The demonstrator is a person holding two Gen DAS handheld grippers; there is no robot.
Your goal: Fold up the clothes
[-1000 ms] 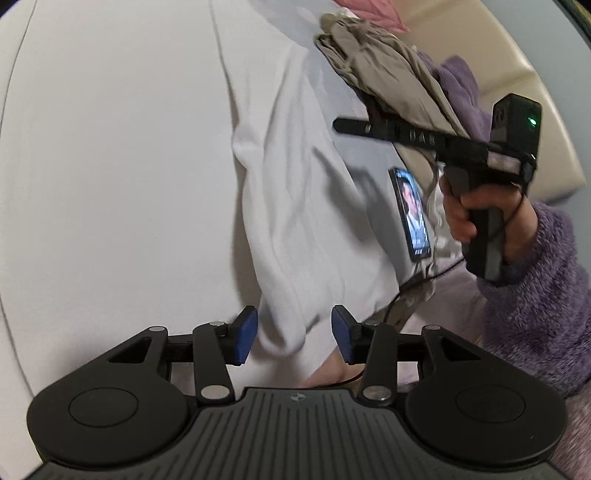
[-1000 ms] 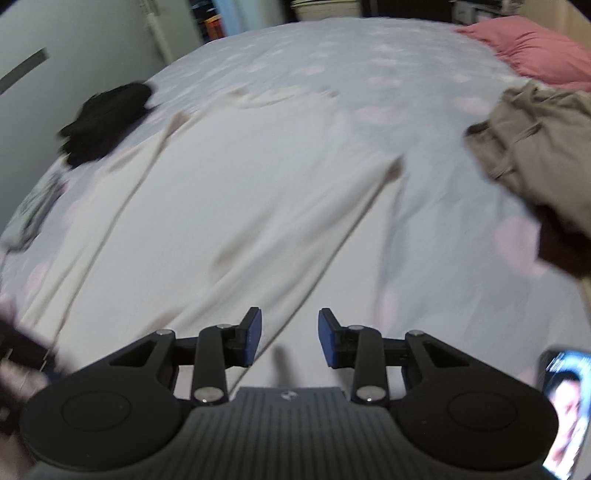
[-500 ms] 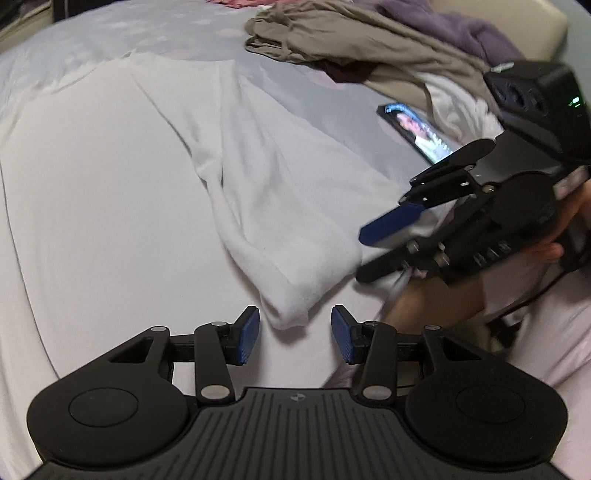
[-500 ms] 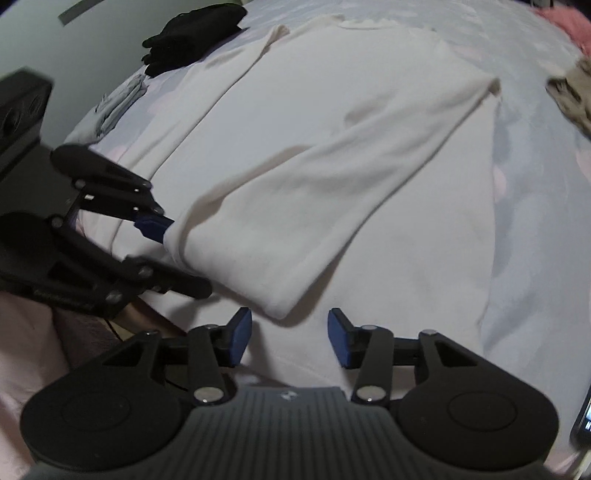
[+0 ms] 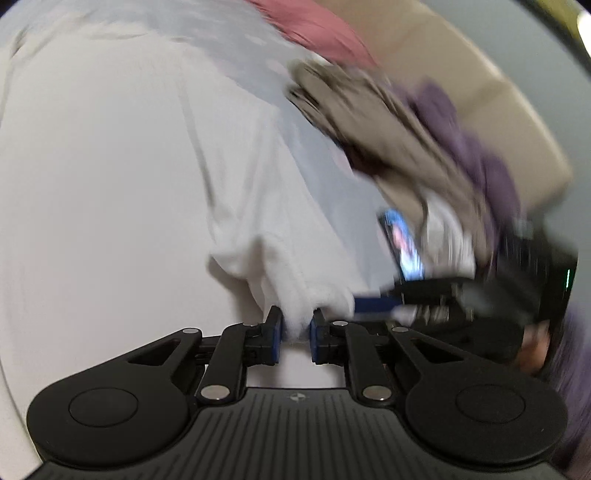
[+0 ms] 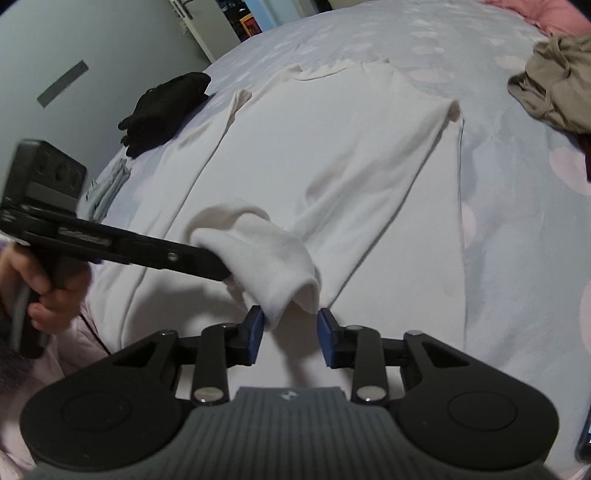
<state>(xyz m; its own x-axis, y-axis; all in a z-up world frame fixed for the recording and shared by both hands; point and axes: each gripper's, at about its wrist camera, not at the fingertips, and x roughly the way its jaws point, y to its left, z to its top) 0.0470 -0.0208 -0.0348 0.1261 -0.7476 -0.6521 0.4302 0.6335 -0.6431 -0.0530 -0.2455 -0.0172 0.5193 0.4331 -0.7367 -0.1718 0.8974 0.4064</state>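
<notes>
A white long-sleeved shirt [image 6: 332, 166] lies spread on the bed, also seen in the left wrist view [image 5: 110, 184]. Its sleeve end [image 6: 273, 258] is bunched and raised off the body of the shirt. My left gripper [image 5: 295, 328] is closing, and its blue pads pinch that white cloth between them. In the right wrist view it reaches in from the left [image 6: 221, 271], gripped by a hand [image 6: 44, 280]. My right gripper [image 6: 290, 328] is closing with the hanging sleeve tip in its gap. Only its left pad touches the cloth.
A tan garment [image 6: 554, 85] is heaped at the right of the bed, with a purple one [image 5: 480, 147] and a lit phone [image 5: 406, 247] beside it. A black garment [image 6: 166, 107] and a grey folded piece [image 6: 107, 188] lie at the left edge. A pink pillow [image 5: 314, 29] is far back.
The left gripper's jaws have closed from wide apart onto the sleeve end and raised it. The right gripper has come in until the sleeve tip hangs between its narrowing jaws.
</notes>
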